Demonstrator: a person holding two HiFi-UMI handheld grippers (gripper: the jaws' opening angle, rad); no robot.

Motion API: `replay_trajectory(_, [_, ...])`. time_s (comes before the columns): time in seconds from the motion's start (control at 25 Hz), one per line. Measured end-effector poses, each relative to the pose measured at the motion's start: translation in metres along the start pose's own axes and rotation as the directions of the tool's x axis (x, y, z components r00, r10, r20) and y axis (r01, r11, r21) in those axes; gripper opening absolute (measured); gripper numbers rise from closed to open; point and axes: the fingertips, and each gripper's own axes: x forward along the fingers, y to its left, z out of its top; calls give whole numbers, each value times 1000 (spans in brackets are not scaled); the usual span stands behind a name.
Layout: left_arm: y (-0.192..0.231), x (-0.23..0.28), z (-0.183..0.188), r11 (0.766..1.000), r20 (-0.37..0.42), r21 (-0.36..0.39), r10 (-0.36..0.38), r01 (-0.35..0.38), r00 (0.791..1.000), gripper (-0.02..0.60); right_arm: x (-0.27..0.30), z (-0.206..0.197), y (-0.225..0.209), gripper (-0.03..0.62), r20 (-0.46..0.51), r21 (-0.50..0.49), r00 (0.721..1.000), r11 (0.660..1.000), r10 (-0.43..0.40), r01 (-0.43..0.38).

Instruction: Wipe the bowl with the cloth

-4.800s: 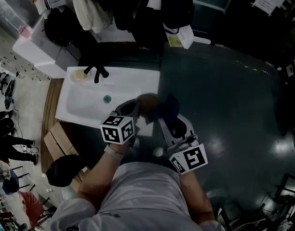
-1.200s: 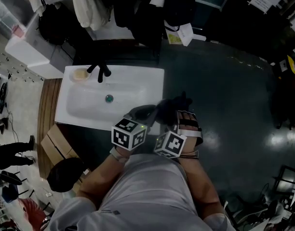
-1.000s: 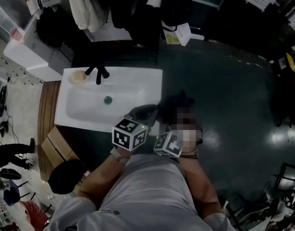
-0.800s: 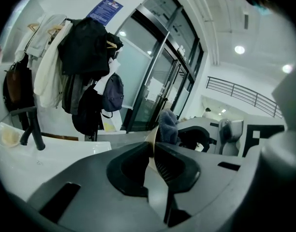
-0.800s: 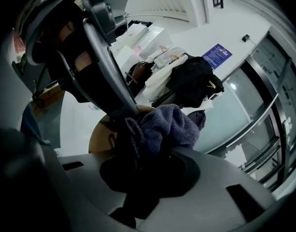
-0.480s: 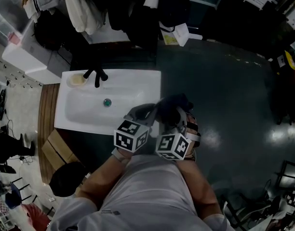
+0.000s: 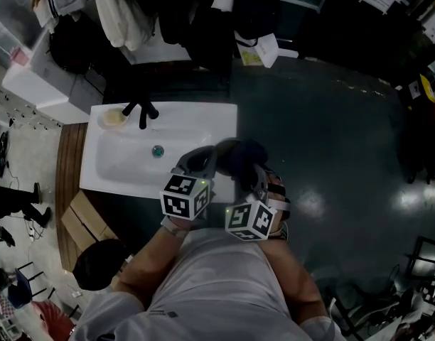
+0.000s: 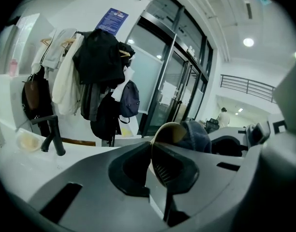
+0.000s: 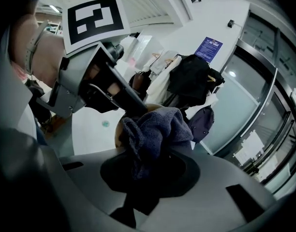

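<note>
A tan bowl (image 8: 168, 132) is pinched by its rim in my left gripper (image 8: 151, 163), held on edge above the front right corner of the white sink. In the head view the bowl (image 7: 215, 155) is dim between the two grippers. My right gripper (image 9: 150, 166) is shut on a dark blue cloth (image 9: 155, 134), and the cloth (image 7: 240, 156) is pressed against the bowl (image 9: 123, 124). The left gripper (image 7: 201, 163) sits just left of the right gripper (image 7: 254, 177), their marker cubes close together near my body.
A white sink (image 7: 132, 170) with a black tap (image 7: 141, 110) and a teal drain (image 7: 158, 150) lies left of the grippers. A soap dish (image 7: 115, 117) sits at its back left. Coats and bags (image 8: 97, 66) hang behind. Dark floor (image 7: 331, 141) spreads to the right.
Both grippers stay together with bowl and cloth. Over the last second the cloth has shifted slightly up and left onto the bowl, and the left marker cube moved a little left.
</note>
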Motion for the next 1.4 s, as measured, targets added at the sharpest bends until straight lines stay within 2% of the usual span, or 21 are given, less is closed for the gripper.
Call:
replay_trajectory(0.16, [1, -2, 0, 1000, 9, 2, 5, -5, 1000, 25, 4, -2, 17, 83, -16, 33, 997, 996, 80, -79])
replay_trajectory(0.28, [-8, -2, -1, 1000, -1, 8, -18, 18, 1000, 25, 8, -3, 26, 83, -36, 5, 993, 993, 116, -116])
replay_trajectory(0.36, [-17, -2, -4, 999, -11, 7, -46, 46, 999, 25, 10, -4, 27, 83, -56, -41, 992, 993, 112, -114])
replay_trajectory(0.48, [-28, 0, -8, 996, -19, -14, -90, 90, 996, 25, 12, -8, 14, 83, -78, -82, 996, 995, 48, -54])
replay_trajectory(0.68, [-30, 2, -11, 994, -21, -29, -106, 105, 994, 26, 2, 0, -15, 83, 12, 32, 999, 998, -47, 46])
replay_trajectory(0.92, [-8, 1, -18, 994, -32, -79, -81, 78, 996, 23, -14, 19, -18, 83, 135, 140, 991, 990, -14, -5])
replay_trajectory(1.08, [10, -1, -16, 992, -23, -113, -62, 59, 998, 21, -31, 34, -40, 83, 249, 243, 967, 970, -60, -2])
replay_trajectory(1.2, [14, -4, -10, 984, 9, -150, -94, 94, 996, 20, -44, 37, -64, 83, 313, 315, 943, 949, -109, 5])
replay_trajectory(1.28, [12, -6, -6, 969, 40, -189, -154, 159, 987, 20, -50, 35, -78, 83, 357, 399, 926, 916, -123, -32])
replay_trajectory(1.4, [7, -8, 0, 944, 77, -232, -223, 235, 972, 20, -56, 30, -96, 83, 425, 525, 896, 841, -125, -132])
